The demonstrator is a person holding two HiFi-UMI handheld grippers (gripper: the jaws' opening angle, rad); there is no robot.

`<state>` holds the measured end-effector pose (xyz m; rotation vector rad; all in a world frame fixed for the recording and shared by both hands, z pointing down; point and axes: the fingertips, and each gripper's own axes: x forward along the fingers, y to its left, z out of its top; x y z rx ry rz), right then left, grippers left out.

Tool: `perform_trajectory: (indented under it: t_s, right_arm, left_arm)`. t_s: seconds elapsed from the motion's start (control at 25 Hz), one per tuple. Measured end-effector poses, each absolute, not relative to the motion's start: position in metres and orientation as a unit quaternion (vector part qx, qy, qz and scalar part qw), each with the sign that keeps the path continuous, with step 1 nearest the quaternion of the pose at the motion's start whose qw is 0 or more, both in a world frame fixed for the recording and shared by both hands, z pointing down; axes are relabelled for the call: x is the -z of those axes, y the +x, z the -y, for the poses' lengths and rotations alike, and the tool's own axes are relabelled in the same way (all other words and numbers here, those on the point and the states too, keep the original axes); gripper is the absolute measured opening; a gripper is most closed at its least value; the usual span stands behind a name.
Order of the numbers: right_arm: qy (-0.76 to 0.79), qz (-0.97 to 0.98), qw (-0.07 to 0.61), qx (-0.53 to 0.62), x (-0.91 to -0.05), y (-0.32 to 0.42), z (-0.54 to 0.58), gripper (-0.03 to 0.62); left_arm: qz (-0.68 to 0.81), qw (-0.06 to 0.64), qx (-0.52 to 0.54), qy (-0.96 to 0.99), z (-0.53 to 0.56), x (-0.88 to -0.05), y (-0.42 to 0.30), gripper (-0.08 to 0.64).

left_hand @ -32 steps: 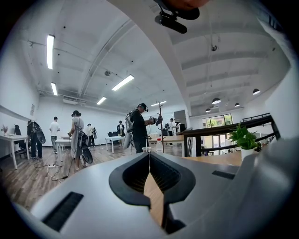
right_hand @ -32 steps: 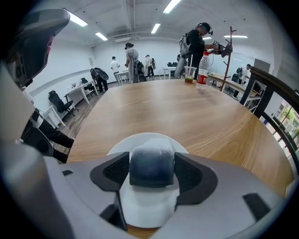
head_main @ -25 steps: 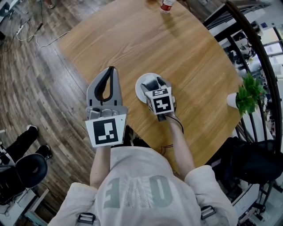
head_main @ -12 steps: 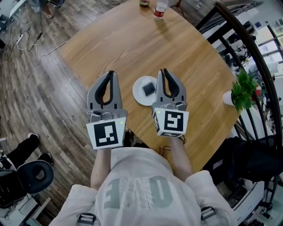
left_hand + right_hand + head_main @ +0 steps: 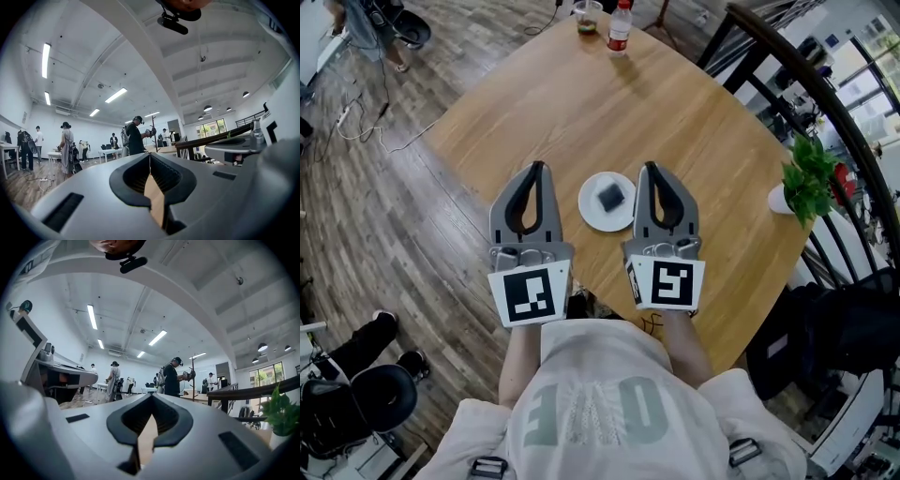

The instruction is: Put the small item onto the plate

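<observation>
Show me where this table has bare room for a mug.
The widest bare wood lies between the plate and the bottle and cup at the far edge. Another patch runs from the plate to the potted plant. The near edge is crowded: the plate sits between the left gripper and the right gripper.

Overall light: bright, even indoor light in all three views.
Sources: long ceiling lamps [image 5: 45, 60] in both gripper views; daylight from windows [image 5: 212, 128] far right.
Shadows: soft and faint on the wooden counter [image 5: 694, 122], without hard edges.
Glare: the lamps are blown out to pure white; the white plate [image 5: 591, 212] keeps its detail.
Distortion: strong fisheye; the dark railing [image 5: 825, 84] bows in the head view, the ceiling beams [image 5: 140, 51] curve, and black corners frame both gripper views.
Focus: head view sharp at centre, softer toward the edges; near foreground of the gripper views slightly soft, the far room clearer.
</observation>
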<state>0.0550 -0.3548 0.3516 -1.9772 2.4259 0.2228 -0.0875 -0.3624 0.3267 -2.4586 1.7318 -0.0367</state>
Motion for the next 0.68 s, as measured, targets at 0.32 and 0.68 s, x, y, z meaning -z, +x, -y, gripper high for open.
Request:
perform_trajectory:
  t_s: [0.32, 0.68]
  right_arm:
    - [-0.638, -0.767, 0.015, -0.072, -0.345, 0.066, 0.347, 0.018]
    - [-0.638, -0.766, 0.013, -0.072, -0.347, 0.071, 0.348, 0.018]
  left_arm:
    - [-0.563, 0.076, 0.013, -0.823, 0.356, -0.320, -0.077, 0.009]
    - [-0.561, 0.081, 0.015, -0.824, 0.354, -0.321, -0.074, 0.009]
